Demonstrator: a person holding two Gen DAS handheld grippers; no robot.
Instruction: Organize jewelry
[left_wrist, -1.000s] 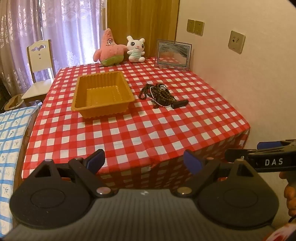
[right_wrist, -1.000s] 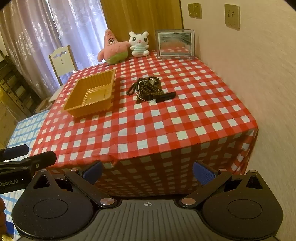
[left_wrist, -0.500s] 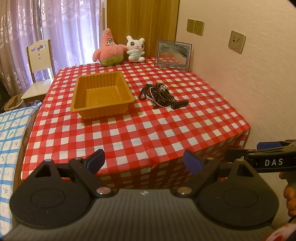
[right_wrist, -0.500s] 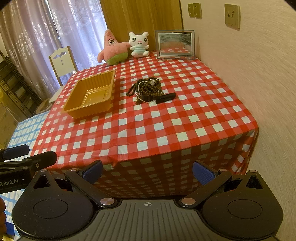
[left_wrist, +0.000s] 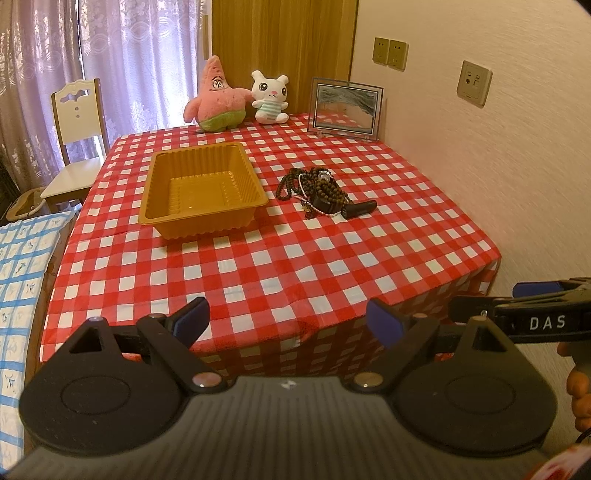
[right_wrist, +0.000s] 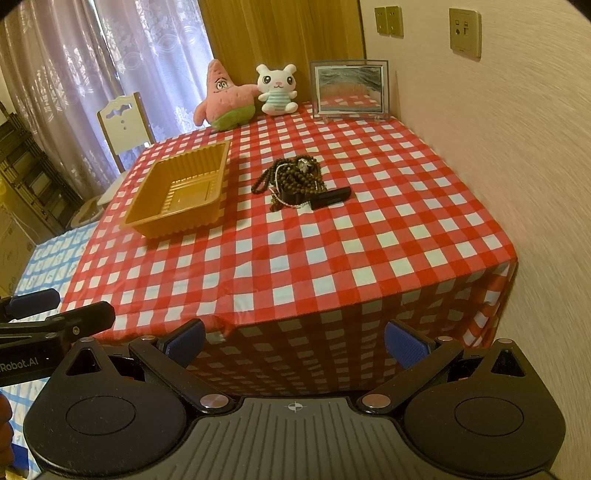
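A: Where is the jewelry?

B: A tangled pile of dark brown bead necklaces (left_wrist: 316, 192) lies mid-frame on the red-and-white checked surface (left_wrist: 258, 266), just right of an empty orange plastic tray (left_wrist: 201, 190).

A: And the fingers?

B: At the bottom edge, left gripper (left_wrist: 288, 321) and right gripper (right_wrist: 293, 338) are both spread wide, empty.

One desk (left_wrist: 280, 258) is carrying everything, under one red-and-white checked cloth (right_wrist: 369, 236). One orange tray (left_wrist: 202, 192) is sitting on it. One tangled heap of jewelry (left_wrist: 317, 190) is lying beside the tray; the strands in it are too knotted to count. Two plush toys are standing at the far edge: one pink starfish (left_wrist: 218, 101) and one white bunny (left_wrist: 269, 96). One framed picture (left_wrist: 345, 108) is leaning there. One chair (left_wrist: 75, 140) is waiting alongside. Two grippers are showing, left gripper (left_wrist: 288, 321) and right gripper (right_wrist: 293, 341).
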